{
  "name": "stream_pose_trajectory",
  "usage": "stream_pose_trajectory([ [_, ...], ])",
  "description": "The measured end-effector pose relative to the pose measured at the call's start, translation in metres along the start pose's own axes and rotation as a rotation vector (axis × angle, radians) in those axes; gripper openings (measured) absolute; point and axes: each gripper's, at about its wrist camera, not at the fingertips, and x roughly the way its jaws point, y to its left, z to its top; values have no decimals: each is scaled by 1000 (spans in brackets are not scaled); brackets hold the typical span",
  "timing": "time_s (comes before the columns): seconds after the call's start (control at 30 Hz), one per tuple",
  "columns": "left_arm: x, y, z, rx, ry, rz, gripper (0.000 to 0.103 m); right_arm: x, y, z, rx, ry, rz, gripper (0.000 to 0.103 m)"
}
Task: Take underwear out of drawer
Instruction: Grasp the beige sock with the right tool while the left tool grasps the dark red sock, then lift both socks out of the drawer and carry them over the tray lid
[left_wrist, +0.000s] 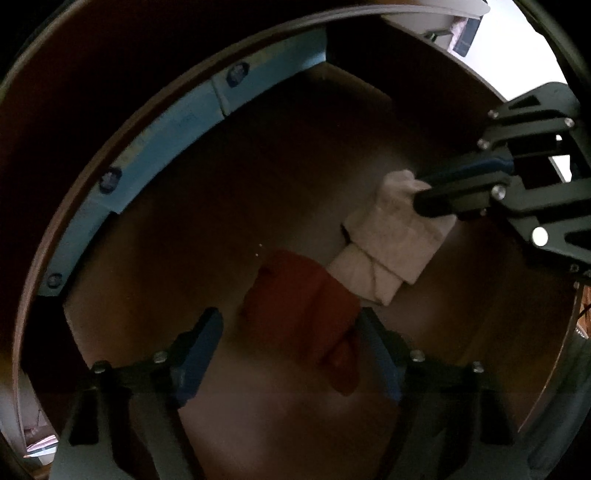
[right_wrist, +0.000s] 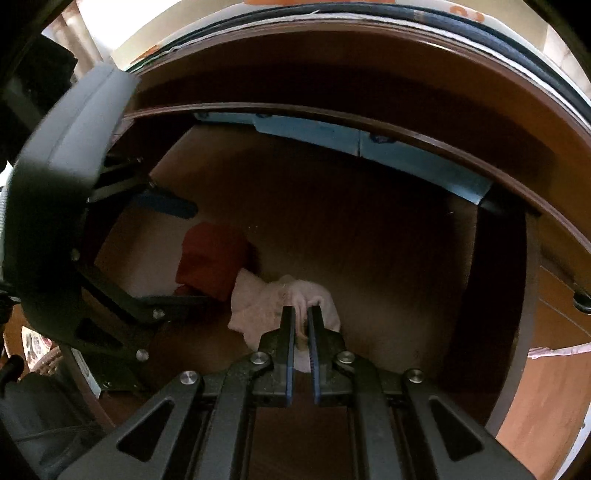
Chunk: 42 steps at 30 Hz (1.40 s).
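Two folded pieces of underwear lie inside a brown wooden drawer (left_wrist: 258, 166) (right_wrist: 369, 240). My right gripper (right_wrist: 301, 314) (left_wrist: 419, 192) points down into it and is shut on the pale pink-white underwear (right_wrist: 258, 306) (left_wrist: 391, 243), with a fold of cloth pinched between its blue pads. The red underwear (left_wrist: 295, 314) (right_wrist: 210, 258) lies just beside the pale piece. My left gripper (left_wrist: 290, 314) (right_wrist: 199, 254) straddles the red piece with its jaws apart. Its right finger looks close to the cloth, while the left finger stands clear of it.
A light blue strip (left_wrist: 166, 122) (right_wrist: 406, 155) runs along one drawer wall under a dark wooden edge. The drawer floor beyond the two garments is bare brown board. The two grippers work close together. Bright room clutter shows outside the drawer rim.
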Motion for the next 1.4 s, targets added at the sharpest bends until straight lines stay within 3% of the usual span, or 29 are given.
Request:
stream_pose_trajectory([
  [0.03,1,0,0,-3,3,-11,61,1,-2,0,5,3,11,8],
  [0.2,1,-2,-3,-1,2,-31,38,12,-10,4,39,54,77,11],
  [0.3,-1,-5,-6,1,-16,-30,32,17,-14,5,62,76,118,16],
  [0.5,-13,-4,-13,-14,-77,-22,30,20,-18,5,100,77,181,35],
  [0.57,-16,-5,-15,-14,-95,-9,30,17,-14,4,82,63,144,44],
  [0.63,-18,-6,-15,-11,-105,-3,30,15,-9,4,66,50,90,45],
  [0.83,-27,-6,-13,-17,-127,2,30,20,-5,7,52,84,-28,45],
  [1.0,-47,-7,-8,-22,-195,56,30,34,-1,11,28,162,3,41],
  [1.13,-61,-6,-14,-43,-275,99,30,27,2,10,-4,117,26,33],
  [1.4,-88,8,-37,-117,-402,182,30,5,12,3,-58,-19,-11,32],
])
